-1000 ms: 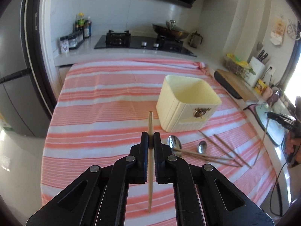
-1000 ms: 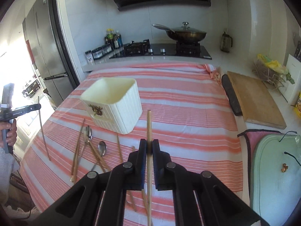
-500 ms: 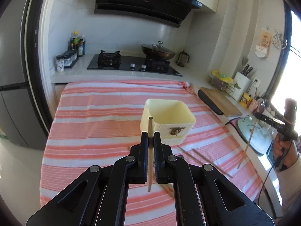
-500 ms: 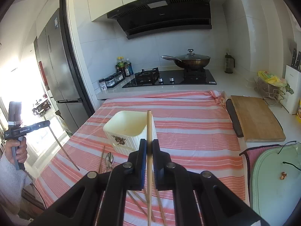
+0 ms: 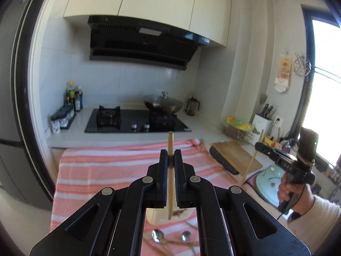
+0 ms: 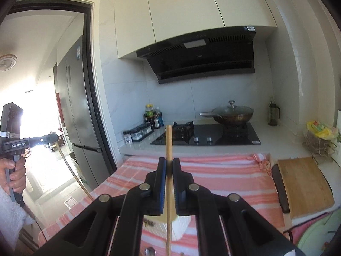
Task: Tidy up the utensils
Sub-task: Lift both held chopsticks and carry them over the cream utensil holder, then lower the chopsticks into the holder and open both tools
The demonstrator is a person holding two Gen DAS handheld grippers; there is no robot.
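Note:
My left gripper (image 5: 170,157) is shut on a wooden chopstick (image 5: 170,183) that stands upright between its jaws. My right gripper (image 6: 169,165) is shut on another wooden chopstick (image 6: 168,192), also upright. Both are raised above the striped cloth. The cream utensil box (image 5: 185,212) is mostly hidden behind the left jaws; it shows in the right wrist view (image 6: 181,224) below the jaws. Two spoons (image 5: 158,234) and loose chopsticks (image 5: 181,242) lie on the cloth in front of the box. The right gripper also appears in the left wrist view (image 5: 256,146).
The red and white striped cloth (image 5: 106,170) covers the counter. A wooden cutting board (image 6: 302,183) lies at the right. A gas hob (image 5: 136,122) with a lidded wok (image 5: 163,104) is at the back. Spice jars (image 6: 138,133) and a fridge (image 6: 78,128) stand at the left.
Both grippers have risen and tilted upward with their chopsticks. The box and the utensils on the cloth have dropped low in both views.

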